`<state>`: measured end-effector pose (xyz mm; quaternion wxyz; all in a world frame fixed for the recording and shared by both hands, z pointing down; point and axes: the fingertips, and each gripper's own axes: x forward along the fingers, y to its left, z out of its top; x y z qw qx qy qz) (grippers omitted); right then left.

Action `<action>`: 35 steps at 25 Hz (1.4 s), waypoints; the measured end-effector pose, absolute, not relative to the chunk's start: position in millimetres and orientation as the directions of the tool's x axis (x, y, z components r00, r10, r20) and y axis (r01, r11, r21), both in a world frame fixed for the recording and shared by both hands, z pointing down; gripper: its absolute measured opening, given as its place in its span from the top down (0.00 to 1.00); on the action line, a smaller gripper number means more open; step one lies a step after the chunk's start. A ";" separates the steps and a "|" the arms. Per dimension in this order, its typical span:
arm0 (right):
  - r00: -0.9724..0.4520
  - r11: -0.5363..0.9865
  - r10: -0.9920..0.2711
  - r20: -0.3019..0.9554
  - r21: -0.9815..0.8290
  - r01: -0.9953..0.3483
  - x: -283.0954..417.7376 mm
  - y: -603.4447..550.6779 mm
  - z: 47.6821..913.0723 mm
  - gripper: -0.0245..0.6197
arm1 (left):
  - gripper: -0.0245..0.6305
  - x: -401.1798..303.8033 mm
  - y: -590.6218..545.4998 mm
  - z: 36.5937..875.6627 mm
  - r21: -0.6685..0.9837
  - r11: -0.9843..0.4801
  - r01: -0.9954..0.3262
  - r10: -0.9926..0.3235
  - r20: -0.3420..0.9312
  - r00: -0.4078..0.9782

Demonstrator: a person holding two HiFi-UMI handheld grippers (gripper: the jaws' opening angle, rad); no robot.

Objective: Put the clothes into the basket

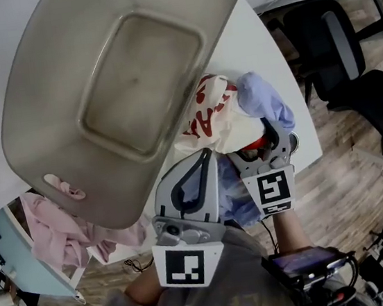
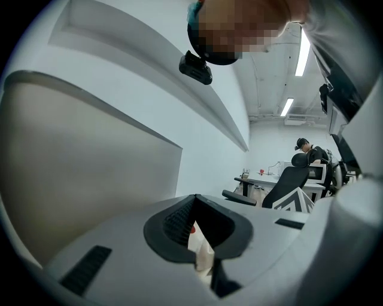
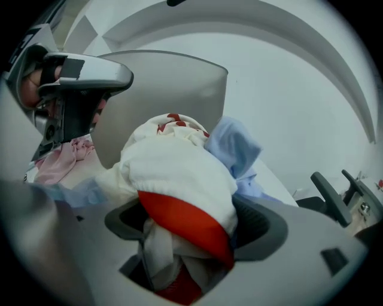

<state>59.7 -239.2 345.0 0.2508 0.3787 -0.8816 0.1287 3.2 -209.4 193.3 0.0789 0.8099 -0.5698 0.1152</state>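
— What was underfoot?
— Wood-plank floor (image 1: 350,163) filled the right side of the head view, with black office chairs (image 1: 334,39) on it at the upper right, beside the white table (image 1: 261,41)
— And the rest of the room?
— In the left gripper view a plain white wall (image 2: 209,161) ran through the middle, and strip lights (image 2: 305,51) glowed on the ceiling at the upper right. Right of centre stood a far desk (image 2: 257,177), another black chair (image 2: 290,179) and a seated person (image 2: 308,149)
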 end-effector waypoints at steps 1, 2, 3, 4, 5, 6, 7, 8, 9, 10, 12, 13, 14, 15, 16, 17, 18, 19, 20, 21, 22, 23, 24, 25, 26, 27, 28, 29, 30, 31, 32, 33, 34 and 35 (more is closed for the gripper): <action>-0.586 0.682 -0.607 0.536 -0.026 -0.731 59.2 -239.7 343.6 0.33 | 0.95 3.5 -209.9 191.9 -0.006 -0.338 -0.941 -0.906 0.274 0.323; -0.586 0.685 -0.609 0.535 -0.016 -0.728 59.0 -239.4 342.4 0.39 | 0.95 4.2 -209.5 190.6 -0.008 -0.338 -0.941 -0.906 0.273 0.323; -0.585 0.689 -0.610 0.535 -0.009 -0.725 58.7 -238.1 341.6 0.46 | 0.95 5.3 -208.3 189.2 -0.009 -0.339 -0.941 -0.906 0.272 0.324; -0.586 0.692 -0.608 0.535 -0.004 -0.722 58.1 -235.9 341.0 0.51 | 0.95 6.3 -206.8 187.6 -0.009 -0.342 -0.940 -0.906 0.270 0.327; -0.589 0.695 -0.606 0.534 -0.004 -0.719 57.1 -234.1 340.2 0.55 | 0.95 7.2 -205.9 185.6 -0.010 -0.346 -0.938 -0.905 0.266 0.331; -0.594 0.698 -0.604 0.531 -0.006 -0.716 56.2 -233.5 338.9 0.59 | 0.95 8.1 -205.8 183.6 -0.010 -0.351 -0.936 -0.905 0.260 0.336; -0.600 0.700 -0.603 0.525 -0.012 -0.714 55.6 -234.0 336.7 0.62 | 0.95 9.3 -205.6 182.0 -0.011 -0.356 -0.934 -0.904 0.256 0.342; -0.607 0.700 -0.603 0.517 -0.022 -0.714 55.8 -234.4 333.9 0.66 | 0.95 10.9 -204.6 180.7 -0.013 -0.361 -0.932 -0.903 0.254 0.346; -0.615 0.699 -0.602 0.509 -0.035 -0.714 56.5 -233.7 330.6 0.69 | 0.95 12.6 -202.5 179.3 -0.013 -0.364 -0.931 -0.902 0.255 0.349; -0.621 0.697 -0.602 0.502 -0.049 -0.715 57.4 -231.8 327.1 0.70 | 0.95 14.0 -200.0 177.7 -0.013 -0.365 -0.931 -0.901 0.256 0.350; -0.630 0.693 -0.604 0.488 -0.069 -0.717 59.1 -227.7 318.5 0.72 | 0.95 14.8 -196.9 172.0 -0.019 -0.361 -0.932 -0.904 0.252 0.345; -0.635 0.691 -0.607 0.477 -0.077 -0.718 59.7 -226.9 312.5 0.73 | 0.95 14.7 -196.7 167.5 -0.026 -0.359 -0.933 -0.907 0.246 0.342; -0.641 0.691 -0.612 0.463 -0.082 -0.718 60.2 -227.0 305.3 0.73 | 0.95 14.6 -196.7 162.3 -0.036 -0.356 -0.934 -0.910 0.239 0.337; -0.649 0.691 -0.618 0.444 -0.086 -0.717 61.0 -227.4 297.0 0.73 | 0.95 14.9 -196.3 156.9 -0.047 -0.351 -0.935 -0.914 0.232 0.331; -0.657 0.692 -0.624 0.423 -0.092 -0.716 62.0 -227.6 288.0 0.74 | 0.95 15.6 -195.0 151.6 -0.056 -0.344 -0.937 -0.919 0.225 0.324; -0.666 0.693 -0.630 0.400 -0.098 -0.714 63.4 -227.2 278.8 0.74 | 0.95 16.5 -192.6 146.3 -0.064 -0.336 -0.940 -0.924 0.218 0.316; -0.674 0.694 -0.635 0.379 -0.103 -0.712 65.0 -226.2 269.3 0.74 | 0.95 17.7 -189.4 140.6 -0.072 -0.327 -0.942 -0.929 0.208 0.307; -0.681 0.697 -0.639 0.358 -0.106 -0.709 66.8 -224.5 259.2 0.74 | 0.95 18.8 -185.2 134.3 -0.080 -0.318 -0.945 -0.934 0.197 0.297; -0.688 0.700 -0.642 0.339 -0.107 -0.706 68.3 -221.9 248.5 0.74 | 0.95 19.6 -180.1 127.2 -0.087 -0.307 -0.948 -0.940 0.185 0.288; -0.694 0.704 -0.645 0.320 -0.105 -0.702 69.7 -218.2 237.3 0.74 | 0.95 19.9 -173.8 119.4 -0.093 -0.297 -0.950 -0.945 0.173 0.278; -0.699 0.708 -0.647 0.304 -0.102 -0.699 70.9 -213.7 226.4 0.74 | 0.95 19.8 -166.9 111.7 -0.097 -0.287 -0.953 -0.949 0.163 0.270; -0.704 0.711 -0.649 0.289 -0.099 -0.697 72.1 -209.0 217.4 0.74 | 0.95 19.6 -160.0 105.4 -0.101 -0.279 -0.955 -0.953 0.154 0.262; -0.707 0.713 -0.651 0.275 -0.096 -0.694 73.7 -205.1 212.7 0.74 | 0.95 19.7 -153.9 103.3 -0.106 -0.271 -0.957 -0.956 0.143 0.255; -0.710 0.715 -0.654 0.262 -0.091 -0.693 76.2 -202.4 214.9 0.74 | 0.95 20.6 -148.9 108.6 -0.112 -0.265 -0.958 -0.959 0.132 0.250; -0.711 0.717 -0.658 0.249 -0.082 -0.692 80.2 -201.8 226.0 0.74 | 0.95 22.8 -145.6 123.3 -0.114 -0.260 -0.959 -0.962 0.119 0.247; -0.711 0.718 -0.663 0.235 -0.069 -0.693 85.6 -203.5 245.8 0.74 | 0.95 26.1 -144.3 147.3 -0.111 -0.255 -0.961 -0.964 0.102 0.244; -0.710 0.719 -0.669 0.222 -0.052 -0.693 92.2 -207.5 272.0 0.74 | 0.95 30.1 -145.0 178.3 -0.100 -0.248 -0.963 -0.967 0.081 0.241; -0.708 0.719 -0.674 0.209 -0.034 -0.694 99.2 -212.9 302.3 0.74 | 0.95 34.4 -147.2 213.5 -0.089 -0.241 -0.967 -0.970 0.058 0.236; -0.706 0.719 -0.679 0.198 -0.015 -0.695 106.0 -219.3 335.6 0.74 | 0.95 38.5 -150.4 251.4 -0.080 -0.233 -0.969 -0.972 0.034 0.231; -0.705 0.719 -0.683 0.189 0.003 -0.695 112.2 -226.3 369.7 0.74 | 0.95 42.2 -154.3 290.0 -0.072 -0.225 -0.972 -0.974 0.011 0.224; -0.706 0.720 -0.686 0.178 0.019 -0.694 117.3 -233.4 400.4 0.74 | 0.95 45.1 -158.2 325.4 -0.064 -0.215 -0.974 -0.976 -0.012 0.216; -0.709 0.722 -0.686 0.165 0.030 -0.692 120.8 -239.6 422.9 0.74 | 0.95 46.8 -161.0 352.8 -0.054 -0.204 -0.977 -0.978 -0.032 0.206; -0.713 0.725 -0.685 0.149 0.037 -0.688 122.7 -243.7 434.3 0.74 | 0.95 47.1 -161.9 369.4 -0.045 -0.192 -0.980 -0.980 -0.050 0.194; -0.719 0.728 -0.682 0.135 0.039 -0.684 123.0 -245.0 435.6 0.74 | 0.95 46.0 -160.4 375.7 -0.038 -0.179 -0.983 -0.981 -0.066 0.181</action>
